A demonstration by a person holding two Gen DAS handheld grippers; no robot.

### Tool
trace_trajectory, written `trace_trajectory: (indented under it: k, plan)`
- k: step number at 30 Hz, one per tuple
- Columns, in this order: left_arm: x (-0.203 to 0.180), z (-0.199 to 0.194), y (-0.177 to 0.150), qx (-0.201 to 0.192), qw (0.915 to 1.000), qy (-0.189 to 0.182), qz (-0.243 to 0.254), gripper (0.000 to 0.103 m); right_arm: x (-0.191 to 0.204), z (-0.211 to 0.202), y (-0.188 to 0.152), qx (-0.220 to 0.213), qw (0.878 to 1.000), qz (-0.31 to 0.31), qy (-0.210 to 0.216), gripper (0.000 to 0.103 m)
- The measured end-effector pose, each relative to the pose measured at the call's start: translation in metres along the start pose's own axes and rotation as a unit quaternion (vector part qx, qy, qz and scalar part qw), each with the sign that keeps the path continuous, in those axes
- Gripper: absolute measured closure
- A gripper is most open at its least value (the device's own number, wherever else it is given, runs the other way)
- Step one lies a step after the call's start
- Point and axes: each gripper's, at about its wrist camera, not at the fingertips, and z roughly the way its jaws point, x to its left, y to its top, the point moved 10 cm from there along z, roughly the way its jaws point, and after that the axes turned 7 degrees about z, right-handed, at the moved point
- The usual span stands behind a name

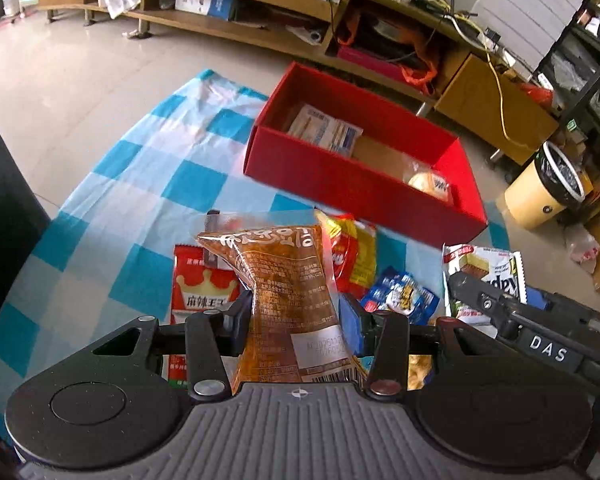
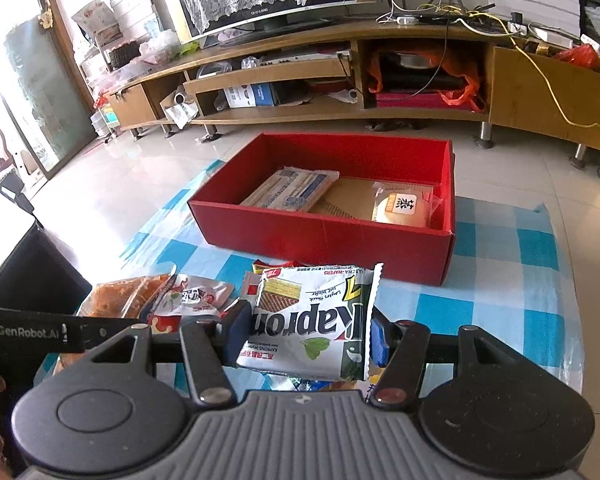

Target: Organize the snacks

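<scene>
My left gripper [image 1: 296,320] is shut on a brown snack packet [image 1: 284,280], lifted above the pile; the same brown snack packet [image 2: 118,294] shows at the left of the right wrist view. My right gripper [image 2: 306,334] is shut on a white and green wafer packet [image 2: 312,320], seen too as the wafer packet [image 1: 484,272] beside the right gripper's body [image 1: 540,328]. The red box [image 1: 364,196] lies beyond on the checked cloth [image 1: 140,200]. In the red box [image 2: 328,236] lie a flat pale biscuit pack [image 2: 292,190] and a round bun [image 2: 402,208].
Loose packets stay on the cloth: a red crown-printed one [image 1: 202,284], a red-yellow one [image 1: 354,256], a blue one [image 1: 400,294]. A long wooden TV cabinet [image 2: 340,72] runs behind the box. A round bin [image 1: 548,184] stands on the floor at the right.
</scene>
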Motion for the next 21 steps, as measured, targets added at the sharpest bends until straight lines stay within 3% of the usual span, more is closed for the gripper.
trace_trajectory:
  k: [21]
  plan:
    - [-0.018,-0.012,0.039,-0.054,0.9985,-0.004,0.012,0.049,0.004,-0.015,0.029,-0.039,0.999,0.009,0.009,0.048]
